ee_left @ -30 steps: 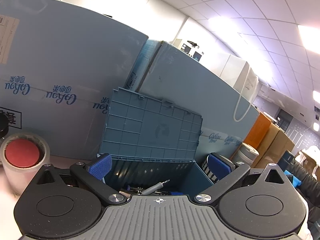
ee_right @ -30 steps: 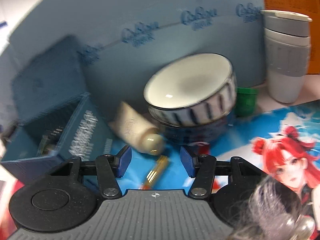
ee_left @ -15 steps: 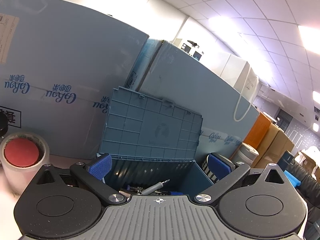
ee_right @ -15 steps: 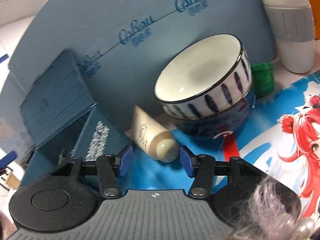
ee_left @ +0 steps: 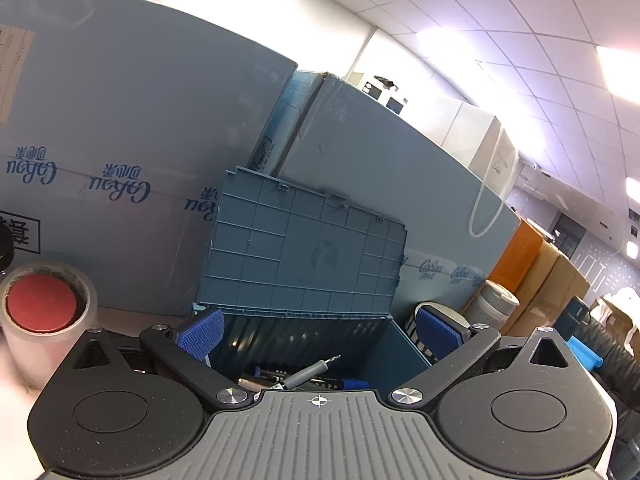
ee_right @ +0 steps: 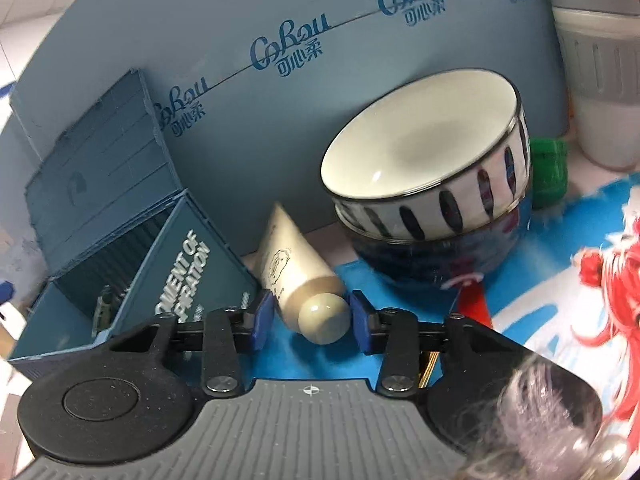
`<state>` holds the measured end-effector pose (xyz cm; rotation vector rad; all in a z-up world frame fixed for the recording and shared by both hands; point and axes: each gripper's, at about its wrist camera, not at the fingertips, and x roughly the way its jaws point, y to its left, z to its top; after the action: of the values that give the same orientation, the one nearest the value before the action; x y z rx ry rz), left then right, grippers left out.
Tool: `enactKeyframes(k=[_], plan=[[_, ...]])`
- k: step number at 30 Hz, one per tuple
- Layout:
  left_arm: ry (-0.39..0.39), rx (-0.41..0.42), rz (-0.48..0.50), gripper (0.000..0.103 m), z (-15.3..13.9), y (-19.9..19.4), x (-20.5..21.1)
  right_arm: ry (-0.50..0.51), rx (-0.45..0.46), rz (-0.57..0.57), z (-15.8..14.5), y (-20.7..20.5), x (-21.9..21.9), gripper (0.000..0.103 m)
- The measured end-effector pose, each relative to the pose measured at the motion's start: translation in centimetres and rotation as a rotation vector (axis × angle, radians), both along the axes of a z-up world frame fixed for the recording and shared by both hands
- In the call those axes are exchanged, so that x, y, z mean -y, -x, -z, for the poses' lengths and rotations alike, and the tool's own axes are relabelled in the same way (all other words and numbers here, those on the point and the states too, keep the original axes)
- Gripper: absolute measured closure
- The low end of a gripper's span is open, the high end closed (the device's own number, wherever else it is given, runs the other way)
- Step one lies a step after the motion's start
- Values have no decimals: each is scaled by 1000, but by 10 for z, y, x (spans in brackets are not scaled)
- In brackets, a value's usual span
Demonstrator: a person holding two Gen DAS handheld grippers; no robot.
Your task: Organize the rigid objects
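Note:
A cream tube (ee_right: 292,268) with a round beige cap lies on the printed mat (ee_right: 540,280), cap toward me. My right gripper (ee_right: 312,318) is closing on it, and its blue pads touch the tube's shoulder and cap on both sides. Left of the tube stands an open blue toolbox (ee_right: 188,276), its lid (ee_left: 304,256) propped up against the cardboard. My left gripper (ee_left: 320,332) hangs open in front of that box with nothing between its fingers. A grey screwdriver (ee_left: 308,372) and other tools lie inside.
A white striped bowl (ee_right: 424,160) sits stacked on a dark blue bowl (ee_right: 440,256) right behind the tube. A green cap (ee_right: 550,176) and a grey-white cup (ee_right: 600,80) stand at the right. Blue cartons (ee_right: 320,80) wall off the back. A tape roll (ee_left: 44,312) stands left of the toolbox.
My right gripper has come down and forward over the tube, and its jaws have narrowed onto the cap end. The left gripper has not moved.

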<state>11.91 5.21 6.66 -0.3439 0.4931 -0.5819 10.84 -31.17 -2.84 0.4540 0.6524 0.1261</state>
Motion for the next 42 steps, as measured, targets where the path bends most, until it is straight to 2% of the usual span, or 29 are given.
enactKeyframes(k=[6,13,21,29,32,34,35,36,38,39,42], plan=[[-5,3,11,0,-1,2,2,67,0,16,-2,28,-7,68],[-50,7,45,0,-1,4,12,137,-41,93,-11,69,-20,68],[-62,16,65,0,-1,7,17,91,-98,161,-13,113,-21,69],[-68,17,68,0,-2,8,18,59,-137,164,-19,145,-32,67],[-64,16,69,0,-2,9,18,74,-70,199,-33,157,-34,52],[-60,20,70,0,-3,10,18,150,5,266,-44,168,-35,26],[-58,22,72,0,-3,10,18,223,37,310,-47,172,-36,21],[-56,23,75,0,-4,10,18,301,49,357,-48,175,-37,20],[-56,26,77,0,-4,11,18,417,-11,446,-40,172,-32,20],[-57,27,77,0,-5,12,18,416,-46,463,-36,169,-26,21],[-58,27,74,0,-5,12,19,287,-83,444,-24,165,-11,22]])
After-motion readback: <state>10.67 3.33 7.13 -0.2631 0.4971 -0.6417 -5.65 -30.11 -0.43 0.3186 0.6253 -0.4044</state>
